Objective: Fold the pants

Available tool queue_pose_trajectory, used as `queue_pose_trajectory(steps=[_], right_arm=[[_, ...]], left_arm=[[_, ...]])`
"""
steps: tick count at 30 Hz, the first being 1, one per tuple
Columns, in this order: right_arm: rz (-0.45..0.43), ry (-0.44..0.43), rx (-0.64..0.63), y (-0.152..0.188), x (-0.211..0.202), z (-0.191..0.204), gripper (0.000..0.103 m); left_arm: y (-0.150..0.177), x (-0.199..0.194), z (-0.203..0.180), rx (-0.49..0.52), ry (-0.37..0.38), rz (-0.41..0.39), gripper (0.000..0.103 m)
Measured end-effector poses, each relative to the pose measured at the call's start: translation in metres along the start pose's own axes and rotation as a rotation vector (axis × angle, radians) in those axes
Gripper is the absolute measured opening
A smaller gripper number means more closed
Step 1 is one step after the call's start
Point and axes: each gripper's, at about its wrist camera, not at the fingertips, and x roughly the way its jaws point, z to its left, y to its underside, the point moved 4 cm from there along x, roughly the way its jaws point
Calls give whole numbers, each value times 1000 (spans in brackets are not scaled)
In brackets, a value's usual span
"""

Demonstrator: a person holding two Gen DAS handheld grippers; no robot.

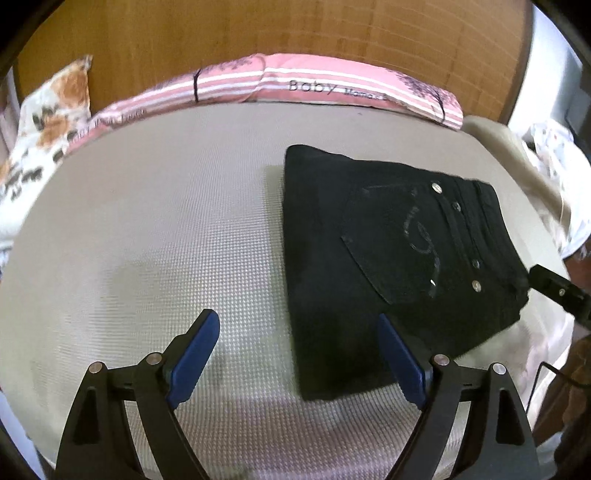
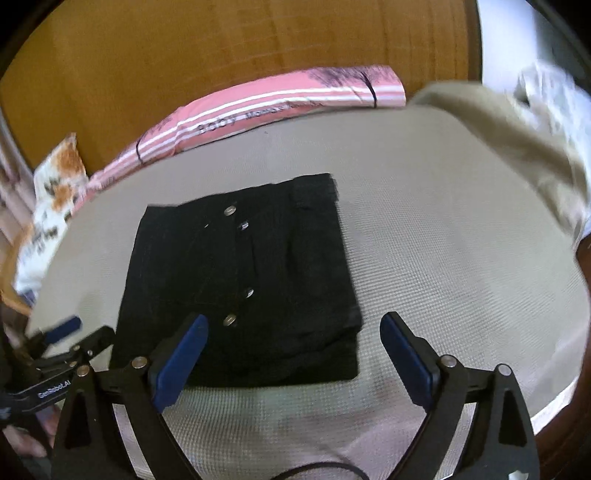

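The black pants (image 1: 388,258) lie folded into a compact rectangle on the beige mattress (image 1: 166,221), back pocket with silver studs facing up. They also show in the right wrist view (image 2: 240,280). My left gripper (image 1: 299,354) is open and empty, held above the pants' near left corner. My right gripper (image 2: 293,354) is open and empty, just above the pants' near right edge. The right gripper's tip shows at the pants' right edge in the left wrist view (image 1: 554,291); the left gripper shows at the far left in the right wrist view (image 2: 70,339).
A pink striped pillow (image 1: 295,81) lies along the wooden headboard (image 1: 258,29). A floral cushion (image 1: 48,122) sits at the left. A beige cloth (image 2: 517,140) and white fabric lie at the mattress's right side. A black cable (image 2: 317,470) runs near the front edge.
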Motion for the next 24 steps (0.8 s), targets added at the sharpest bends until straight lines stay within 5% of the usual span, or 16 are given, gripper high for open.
queue_pose_trajectory(steps=[5,12,18,21,24], right_arm=[[114,-111,99,-24,33,-48,94],[228,-375,201,-40,76,-82,90],[289,-504,136,-42,86,-73,82],[350,-604,127,-36,95,-57,65],[357,-658,116,-35,104,-42,65]], left_arm=[[-15,19,19,-89,96,70,87],[-26,52,22,-137,238,196,86],[-37,71,6,-104,311,255,85],[-45,77,-1,-93,343,267,85],[-51,80,-5,-98,374,268,85]])
